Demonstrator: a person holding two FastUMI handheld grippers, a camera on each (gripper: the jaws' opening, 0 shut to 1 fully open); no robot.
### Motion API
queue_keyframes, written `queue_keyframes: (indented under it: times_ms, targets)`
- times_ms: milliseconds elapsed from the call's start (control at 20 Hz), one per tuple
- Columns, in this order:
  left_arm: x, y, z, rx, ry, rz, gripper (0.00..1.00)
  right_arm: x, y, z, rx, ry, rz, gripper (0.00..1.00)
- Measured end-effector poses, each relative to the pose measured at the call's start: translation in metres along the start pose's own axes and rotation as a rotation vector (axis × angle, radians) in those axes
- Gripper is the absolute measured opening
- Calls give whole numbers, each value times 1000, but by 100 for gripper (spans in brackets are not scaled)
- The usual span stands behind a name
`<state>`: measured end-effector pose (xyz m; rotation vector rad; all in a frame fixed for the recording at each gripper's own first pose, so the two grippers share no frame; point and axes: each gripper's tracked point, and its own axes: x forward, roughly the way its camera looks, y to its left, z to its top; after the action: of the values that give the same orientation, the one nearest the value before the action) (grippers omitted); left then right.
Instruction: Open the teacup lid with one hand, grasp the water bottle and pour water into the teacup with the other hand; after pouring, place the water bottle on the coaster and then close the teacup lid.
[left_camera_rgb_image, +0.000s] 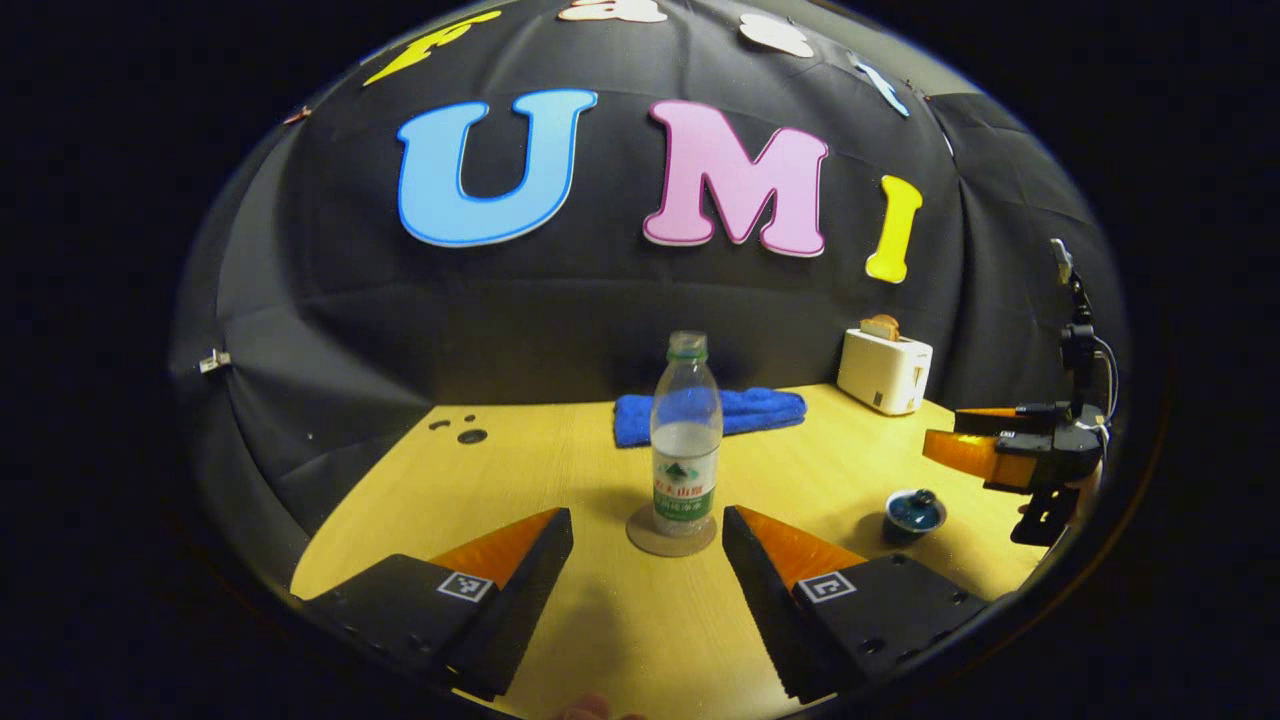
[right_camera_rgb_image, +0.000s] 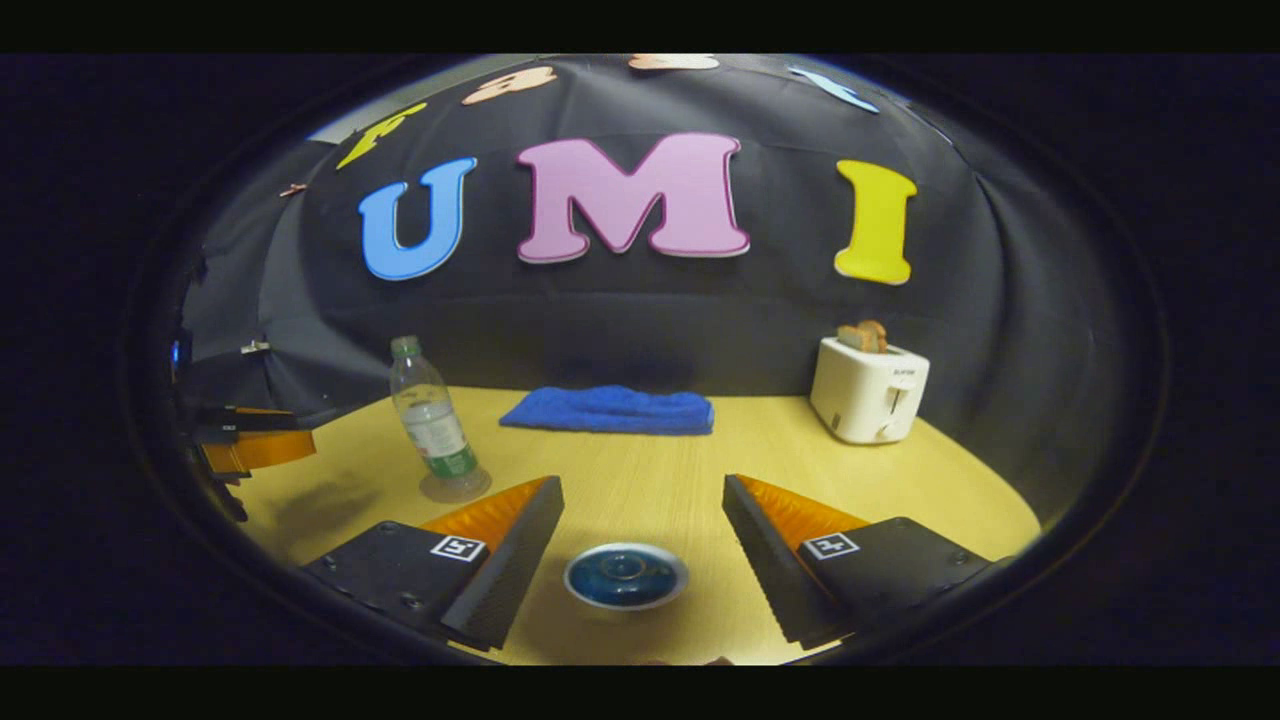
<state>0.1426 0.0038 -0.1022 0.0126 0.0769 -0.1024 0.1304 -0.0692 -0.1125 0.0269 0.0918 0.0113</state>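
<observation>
Blue-glazed teacup (right_camera_rgb_image: 625, 577), lid on, sits on the wooden table (right_camera_rgb_image: 620, 470) between the right gripper (right_camera_rgb_image: 640, 545) fingers, jaws wide open, nothing held. Lid probably small, slick, fragile; pinch the centre knob. Left of the teacup, water bottle (left_camera_rgb_image: 686, 440) stands on coaster (left_camera_rgb_image: 640, 535), looks light; left gripper (left_camera_rgb_image: 648, 560) open before it.

Left gripper view faced water bottle (left_camera_rgb_image: 686, 440) close, low; right gripper view looked down on teacup (right_camera_rgb_image: 625, 576) (both shared table (left_camera_rgb_image: 560, 470), back wall).
</observation>
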Motion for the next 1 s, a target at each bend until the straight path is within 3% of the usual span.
queue_keyframes:
  times_ms: [300, 450, 700, 1000]
  targets:
    - [-59, -9, 106, -8, -133, 77, 94, -46, -22, 121, -42, -125, -41, 99]
    - [-87, -21, 145, -27, -169, 90, 94, -74, -21, 162, -63, -182, -25, 98]
    - [-126, -25, 166, -25, -165, 142, 94, -113, -16, 181, -66, -206, 15, 99]
    - [-146, -48, 162, -79, -139, 144, 94, -143, -2, 166, 12, -166, -10, 98]
